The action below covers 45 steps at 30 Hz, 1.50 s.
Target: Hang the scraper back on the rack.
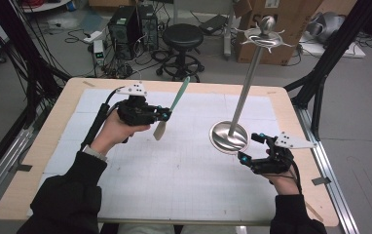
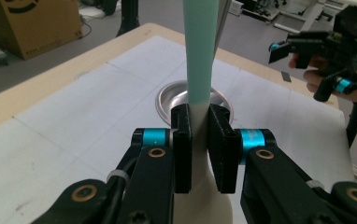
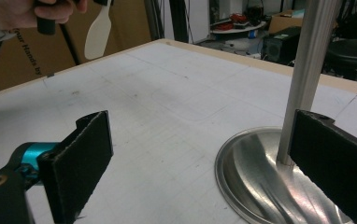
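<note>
Spatula (image 1: 173,108) sits clamped in your left gripper (image 1: 163,115), lifted above the table (image 1: 184,165), its mint handle tilting up and away, pale blade lowest. To the right, a metal stand (image 1: 232,131) rises from its round base, hooks on top. Your right gripper (image 1: 251,147), jaws wide and holding nothing, hovers just beside that base.

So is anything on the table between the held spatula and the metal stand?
Nothing visible: the left gripper holds the spatula above bare mat, and the stand has open space towards it.
</note>
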### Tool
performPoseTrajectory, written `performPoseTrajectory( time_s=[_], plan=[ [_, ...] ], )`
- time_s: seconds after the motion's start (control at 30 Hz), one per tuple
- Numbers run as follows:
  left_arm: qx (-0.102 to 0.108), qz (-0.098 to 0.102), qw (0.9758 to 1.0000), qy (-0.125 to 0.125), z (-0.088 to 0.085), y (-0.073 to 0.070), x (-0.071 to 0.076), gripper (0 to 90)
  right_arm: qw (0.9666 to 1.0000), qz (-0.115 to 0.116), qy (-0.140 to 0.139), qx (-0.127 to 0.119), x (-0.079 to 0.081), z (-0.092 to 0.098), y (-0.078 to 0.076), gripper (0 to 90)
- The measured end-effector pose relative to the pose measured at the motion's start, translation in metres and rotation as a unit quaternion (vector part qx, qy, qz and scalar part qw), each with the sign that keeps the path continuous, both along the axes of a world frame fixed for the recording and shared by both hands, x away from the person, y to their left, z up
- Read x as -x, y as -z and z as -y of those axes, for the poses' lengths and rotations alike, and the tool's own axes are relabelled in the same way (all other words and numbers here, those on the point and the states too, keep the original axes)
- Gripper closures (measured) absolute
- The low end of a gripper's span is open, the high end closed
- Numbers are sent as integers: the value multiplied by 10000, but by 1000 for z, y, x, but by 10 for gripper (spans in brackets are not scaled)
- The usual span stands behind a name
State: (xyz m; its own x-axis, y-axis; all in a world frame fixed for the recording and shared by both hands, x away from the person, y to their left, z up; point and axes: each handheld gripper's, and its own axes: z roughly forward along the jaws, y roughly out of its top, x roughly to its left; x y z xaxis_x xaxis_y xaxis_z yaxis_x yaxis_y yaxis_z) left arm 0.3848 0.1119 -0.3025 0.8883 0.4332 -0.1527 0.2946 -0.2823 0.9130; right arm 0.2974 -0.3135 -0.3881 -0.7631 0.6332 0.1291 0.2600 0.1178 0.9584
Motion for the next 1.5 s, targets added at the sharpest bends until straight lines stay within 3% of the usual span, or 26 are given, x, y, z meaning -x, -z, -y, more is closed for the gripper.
performPoseTrajectory(
  time_s=[0.43,0.83,1.13,1.5],
  plan=[
    [-6,406,9991,70,29,-32,-2,805,10000,14,-10,-19,0,0,0,56],
    [80,593,9981,139,52,-52,-7,805,10000,0,6,-56,0,1,0,56],
    [180,776,9966,211,68,-71,0,806,10000,-7,0,-70,1,2,0,56],
    [149,1036,9944,155,84,-93,2,805,10000,-10,-4,-85,0,2,0,56]
  ],
)
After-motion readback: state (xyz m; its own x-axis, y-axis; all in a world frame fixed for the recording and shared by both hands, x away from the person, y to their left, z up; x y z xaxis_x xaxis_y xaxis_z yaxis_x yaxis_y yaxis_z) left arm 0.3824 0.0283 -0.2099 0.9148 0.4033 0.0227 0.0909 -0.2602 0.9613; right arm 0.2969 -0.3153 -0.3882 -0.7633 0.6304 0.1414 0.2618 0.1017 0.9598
